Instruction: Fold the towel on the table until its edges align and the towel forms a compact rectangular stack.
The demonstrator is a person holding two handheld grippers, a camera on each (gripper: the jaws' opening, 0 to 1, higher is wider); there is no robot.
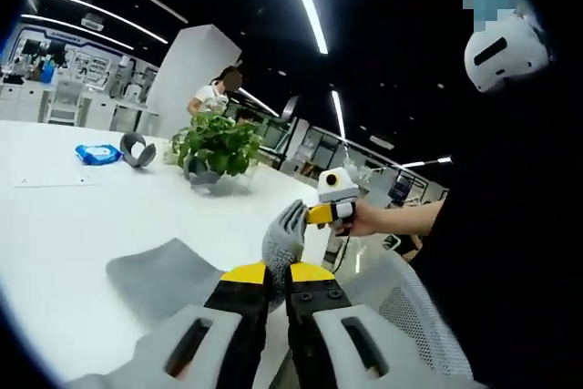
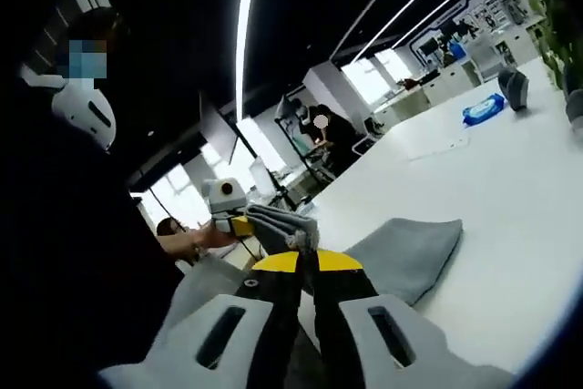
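A grey towel point(image 1: 164, 272) lies partly on the white table point(image 1: 64, 225), its near edge lifted off the surface. My left gripper point(image 1: 278, 272) is shut on a raised corner of it, which stands up between the yellow jaw tips. Just beyond, my right gripper point(image 1: 319, 214), held by a hand, meets the same bunched cloth. In the right gripper view, my right gripper point(image 2: 307, 261) is shut on the gathered towel point(image 2: 410, 252), and the left gripper point(image 2: 241, 225) holds the fold close by on the left.
A potted plant point(image 1: 214, 148), a blue packet point(image 1: 97, 154), a grey roll point(image 1: 137, 149) and a paper sheet point(image 1: 55, 182) sit farther back on the table. The person in dark clothes stands at the table's near edge. Another person stands by the far end.
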